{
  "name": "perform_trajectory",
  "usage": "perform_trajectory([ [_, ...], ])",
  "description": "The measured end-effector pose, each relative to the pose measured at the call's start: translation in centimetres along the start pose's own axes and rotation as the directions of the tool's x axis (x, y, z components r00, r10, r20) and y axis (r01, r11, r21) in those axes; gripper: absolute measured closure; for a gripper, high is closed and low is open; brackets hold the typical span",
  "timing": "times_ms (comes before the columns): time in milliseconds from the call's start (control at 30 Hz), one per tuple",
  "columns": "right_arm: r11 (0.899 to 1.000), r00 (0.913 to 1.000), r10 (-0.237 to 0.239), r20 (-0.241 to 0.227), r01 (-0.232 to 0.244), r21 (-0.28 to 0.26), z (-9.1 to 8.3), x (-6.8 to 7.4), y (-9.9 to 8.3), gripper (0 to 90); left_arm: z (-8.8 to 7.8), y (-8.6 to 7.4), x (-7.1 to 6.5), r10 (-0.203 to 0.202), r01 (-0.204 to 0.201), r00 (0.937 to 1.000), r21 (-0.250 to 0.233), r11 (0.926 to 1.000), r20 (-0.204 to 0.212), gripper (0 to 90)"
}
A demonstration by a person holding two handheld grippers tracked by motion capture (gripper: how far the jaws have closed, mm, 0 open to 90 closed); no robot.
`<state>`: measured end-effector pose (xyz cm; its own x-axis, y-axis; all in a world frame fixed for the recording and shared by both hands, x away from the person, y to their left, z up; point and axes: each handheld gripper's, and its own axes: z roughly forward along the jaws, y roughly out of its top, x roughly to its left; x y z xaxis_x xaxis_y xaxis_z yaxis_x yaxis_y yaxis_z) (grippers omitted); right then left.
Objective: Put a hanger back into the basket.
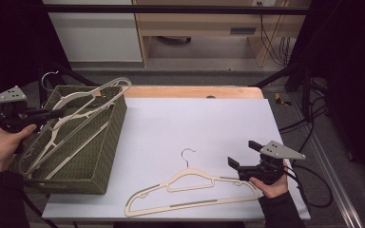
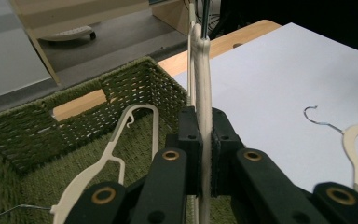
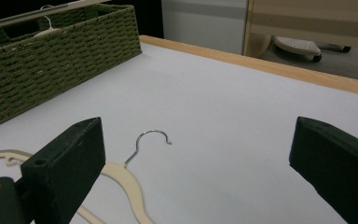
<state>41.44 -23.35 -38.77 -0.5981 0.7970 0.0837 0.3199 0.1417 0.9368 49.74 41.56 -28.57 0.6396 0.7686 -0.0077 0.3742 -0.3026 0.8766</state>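
My left gripper is shut on a cream hanger, which it holds edge-on above the green woven basket. A second cream hanger lies inside the basket. A third cream hanger with a metal hook lies flat on the white table, near the front edge. My right gripper is open just right of that hanger, with its jaws wide apart and nothing between them.
The basket takes up the table's left side. A wooden strip runs along the far edge, and beyond it stand a wooden desk and a white cabinet. Cables trail on the floor at the right.
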Motion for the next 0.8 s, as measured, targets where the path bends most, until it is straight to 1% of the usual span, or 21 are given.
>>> perform_trajectory([
  [133,1.000,1.0000,0.000,0.001,0.000,0.000,0.0,0.0,0.0,4.2,0.0,-0.8,0.7,-0.013,0.013,0.9998,-0.012,0.9998,-0.017,85.3],
  [200,1.000,1.0000,-0.008,-0.003,0.008,0.004,0.0,0.0,0.0,4.2,-0.1,-1.1,1.0,-0.021,0.020,0.9993,-0.021,0.9996,-0.030,85.3],
  [233,1.000,1.0000,-0.005,0.000,0.005,0.003,0.0,0.0,0.0,4.2,-0.1,-1.1,1.1,-0.019,0.018,0.9993,-0.026,0.9995,-0.033,85.2],
  [300,1.000,1.0000,-0.005,0.000,0.005,0.004,0.0,0.0,0.0,4.3,-0.2,-1.2,1.3,-0.027,0.026,0.9986,-0.032,0.9991,-0.045,85.2],
  [367,1.000,1.0000,-0.006,0.000,0.006,0.003,0.0,0.0,0.0,4.3,-0.1,-1.3,1.6,-0.035,0.033,0.9979,-0.029,0.9990,-0.055,85.1],
  [500,1.000,1.0000,-0.008,-0.005,0.008,0.001,-0.1,0.0,0.0,4.3,0.4,-1.4,1.9,-0.042,0.041,0.9963,-0.012,0.9991,-0.074,84.9],
  [533,1.000,1.0000,-0.002,-0.002,0.002,-0.002,-0.1,0.0,0.0,4.3,0.5,-1.5,2.0,-0.041,0.041,0.9963,-0.009,0.9991,-0.076,84.8],
  [633,1.000,1.0000,-0.004,-0.001,0.004,-0.002,-0.1,0.0,0.0,4.4,1.0,-1.7,2.1,-0.036,0.037,0.9964,0.004,0.9993,-0.077,84.6],
  [667,1.000,1.0000,-0.004,-0.002,0.004,-0.002,-0.1,0.0,0.0,4.4,1.2,-1.8,2.1,-0.031,0.032,0.9964,0.013,0.9994,-0.079,84.6],
  [733,1.000,1.0000,-0.006,-0.001,0.006,-0.004,-0.1,0.0,0.0,4.6,1.5,-2.1,2.1,-0.025,0.030,0.9953,0.049,0.9983,-0.094,85.0],
  [800,1.000,1.0000,-0.004,0.000,0.004,-0.007,-0.2,0.0,0.1,4.7,1.4,-2.8,2.4,-0.036,0.042,0.9952,0.060,0.9973,-0.091,85.0],
])
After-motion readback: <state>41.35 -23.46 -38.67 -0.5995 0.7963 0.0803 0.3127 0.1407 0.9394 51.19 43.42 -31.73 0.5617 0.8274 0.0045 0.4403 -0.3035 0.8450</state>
